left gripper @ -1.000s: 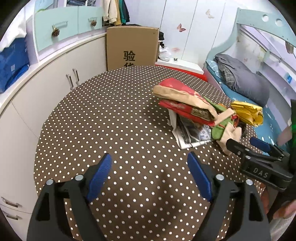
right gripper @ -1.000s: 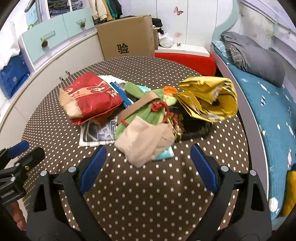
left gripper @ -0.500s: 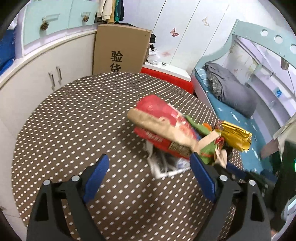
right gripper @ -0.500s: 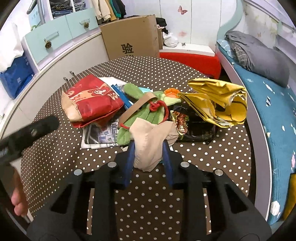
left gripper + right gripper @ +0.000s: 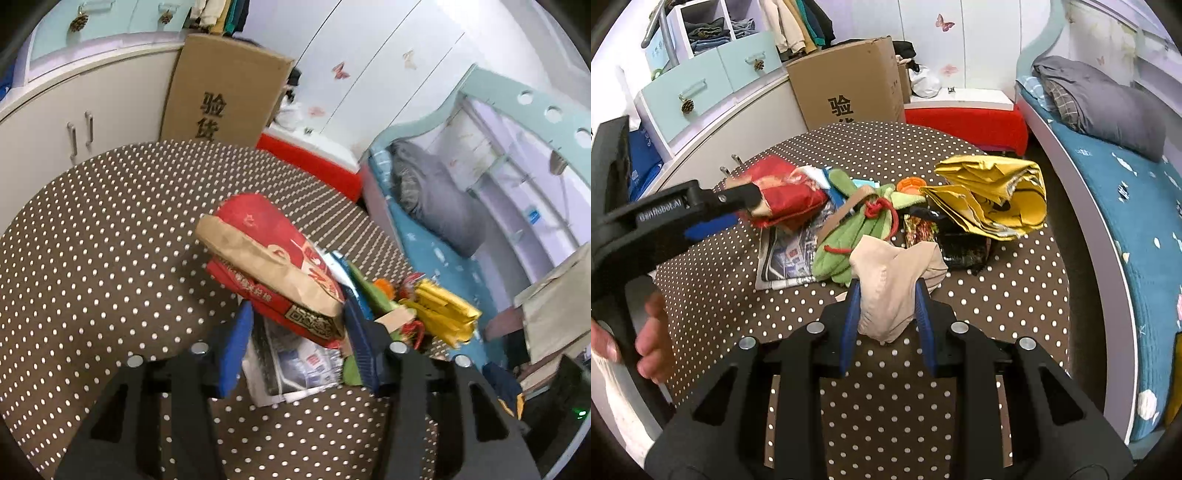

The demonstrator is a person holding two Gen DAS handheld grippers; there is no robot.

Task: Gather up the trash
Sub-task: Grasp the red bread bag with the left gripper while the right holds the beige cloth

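Observation:
A pile of trash lies on the round polka-dot table [image 5: 979, 295]. My right gripper [image 5: 888, 295] is shut on a beige cloth-like bag [image 5: 894, 273] at the pile's near edge. Beyond it lie a green bag with a red cord [image 5: 860, 229], a yellow crumpled bag [image 5: 993, 195], a dark wrapper [image 5: 960, 247] and a newspaper [image 5: 786, 254]. My left gripper [image 5: 299, 317] has its jaws around the near end of a red and tan paper bag [image 5: 273, 258], partly closed; it also shows in the right wrist view [image 5: 738, 210] at the red bag [image 5: 786, 192].
A cardboard box [image 5: 849, 85] stands behind the table beside white cabinets [image 5: 74, 110]. A bed with a grey blanket [image 5: 1100, 99] runs along the right. A red-covered low shelf [image 5: 964, 118] sits behind the table's far edge.
My right gripper closed on the beige bag. My left gripper moved right and forward to the red paper bag and narrowed its jaws around it.

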